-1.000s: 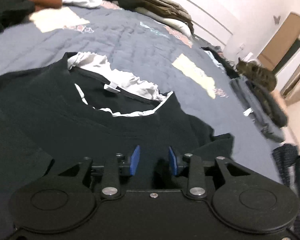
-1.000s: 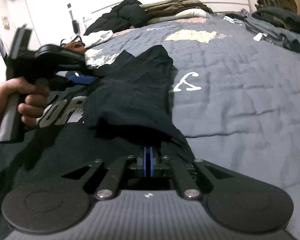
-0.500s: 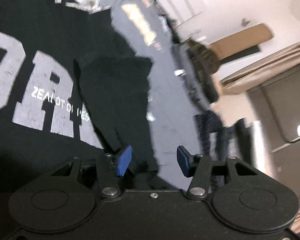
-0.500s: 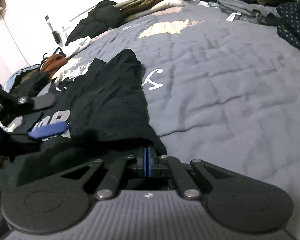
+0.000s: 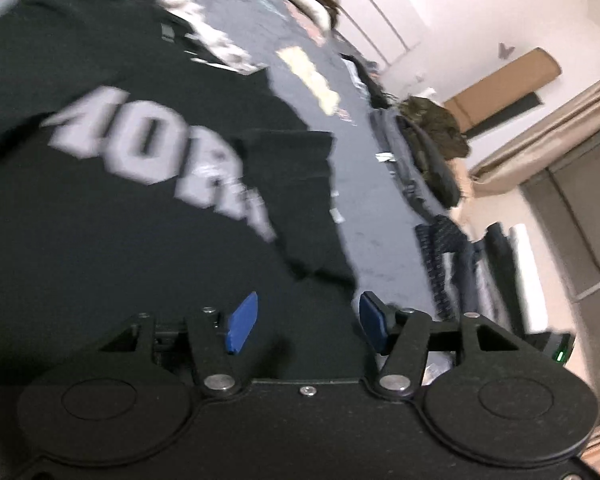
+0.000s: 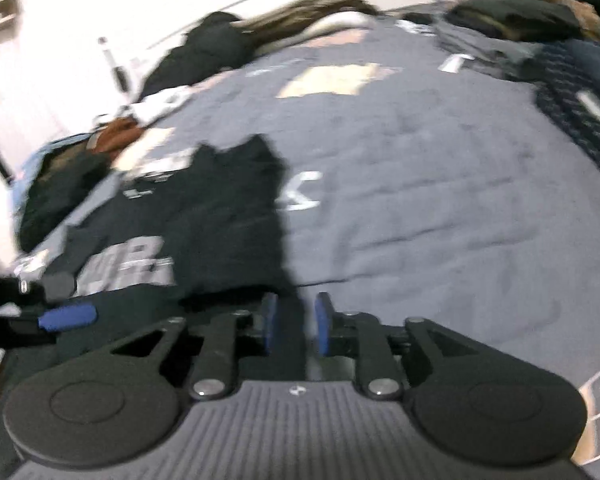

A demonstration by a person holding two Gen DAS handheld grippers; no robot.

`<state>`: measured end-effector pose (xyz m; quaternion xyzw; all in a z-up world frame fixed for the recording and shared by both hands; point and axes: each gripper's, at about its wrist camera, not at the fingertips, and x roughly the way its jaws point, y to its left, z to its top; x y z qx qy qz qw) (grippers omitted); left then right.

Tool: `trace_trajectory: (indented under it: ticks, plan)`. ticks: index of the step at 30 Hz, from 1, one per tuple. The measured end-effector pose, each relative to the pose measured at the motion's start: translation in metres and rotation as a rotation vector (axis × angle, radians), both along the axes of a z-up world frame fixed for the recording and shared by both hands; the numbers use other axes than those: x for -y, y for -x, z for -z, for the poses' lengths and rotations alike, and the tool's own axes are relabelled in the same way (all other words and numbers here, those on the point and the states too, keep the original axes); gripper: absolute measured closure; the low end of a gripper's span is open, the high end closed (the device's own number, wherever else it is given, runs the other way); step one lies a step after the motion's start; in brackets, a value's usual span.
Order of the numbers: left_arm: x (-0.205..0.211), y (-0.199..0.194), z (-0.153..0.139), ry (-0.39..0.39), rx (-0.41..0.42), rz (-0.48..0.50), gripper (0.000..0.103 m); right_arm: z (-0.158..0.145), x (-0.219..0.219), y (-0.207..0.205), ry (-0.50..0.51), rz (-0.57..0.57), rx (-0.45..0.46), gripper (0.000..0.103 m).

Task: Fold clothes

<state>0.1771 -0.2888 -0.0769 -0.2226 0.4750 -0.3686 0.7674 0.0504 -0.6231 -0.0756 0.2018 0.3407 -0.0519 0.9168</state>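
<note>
1. A bedroom: a wide bed under a grey quilt [image 6: 440, 208] takes up most of the room, with heaps of other clothes [image 6: 512, 16] along its far edge and more piled by the wall.
2. On the left side of the quilt lies the black T-shirt [image 5: 100, 220], print side up, its pale block lettering [image 5: 160, 160] blurred but plain to see.
3. The left gripper [image 5: 302, 320] hangs low over the shirt's lower part, its blue pads set wide apart with nothing between them.
4. One sleeve [image 6: 236, 216], on the side nearest the bare quilt, is turned in over the chest and covers the end of the lettering.
5. The right gripper [image 6: 296, 328] sits at that folded edge, pads parted by a narrow gap and gripping nothing that I can make out.
6. My reading: one side fold is in place. The other side is out of sight, and the body looks full length, so folding remains.
</note>
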Motion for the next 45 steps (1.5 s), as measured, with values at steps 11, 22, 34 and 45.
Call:
trace_trajectory:
  ticks: [11, 22, 34, 45]
  plan:
    - [-0.109, 0.089, -0.056, -0.348, 0.212, -0.138, 0.046, -0.044, -0.048, 0.044, 0.095, 0.005, 0.051, 0.062]
    - [-0.163, 0.160, -0.056, -0.441, 0.335, -0.183, 0.036, -0.034, -0.100, 0.147, 0.124, 0.095, 0.017, 0.059]
    - [-0.201, 0.193, -0.046, -0.542, 0.335, -0.198, 0.033, -0.028, -0.120, 0.235, 0.220, 0.125, -0.056, 0.058]
    - [-0.264, 0.195, -0.041, -0.527, 0.168, -0.301, 0.033, -0.012, -0.114, 0.266, 0.150, 0.176, -0.171, 0.057]
